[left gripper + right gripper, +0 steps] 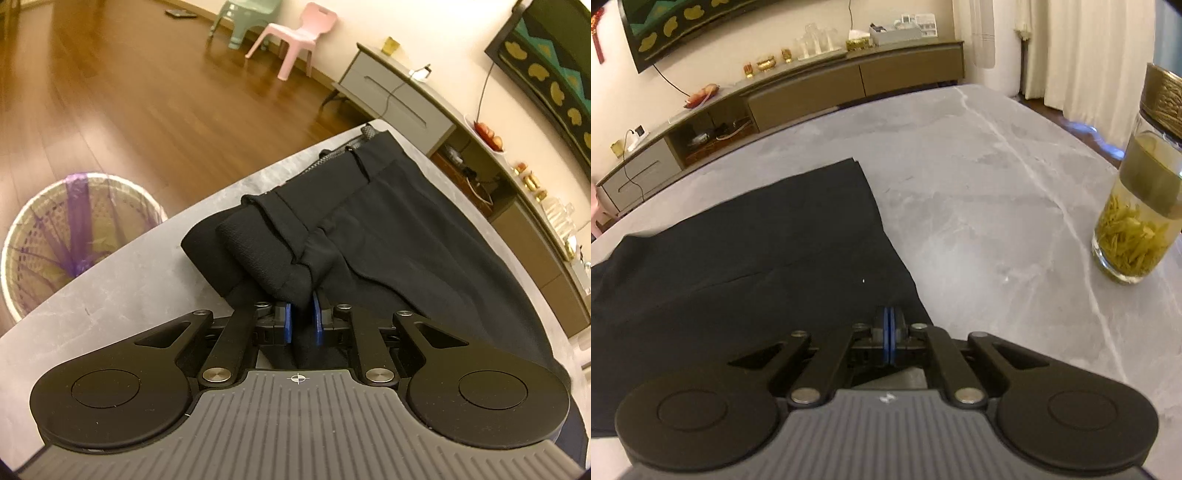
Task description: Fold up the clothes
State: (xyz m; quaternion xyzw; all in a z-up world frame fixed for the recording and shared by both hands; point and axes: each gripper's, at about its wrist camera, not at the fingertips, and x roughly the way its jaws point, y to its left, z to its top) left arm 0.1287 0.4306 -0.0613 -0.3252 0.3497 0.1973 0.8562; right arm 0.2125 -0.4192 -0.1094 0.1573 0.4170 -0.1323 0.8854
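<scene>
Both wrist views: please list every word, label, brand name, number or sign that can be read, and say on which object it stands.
No readable text in either view.
Left gripper: only a small crosshair mark on its grey body, no letters.
Right gripper: a small white mark on its body, too blurred to read.
Glass tea jar: embossed pattern on the lid, no legible words.
Boxes on the sideboard: any print is too small to read.
Black garment: no label visible.
</scene>
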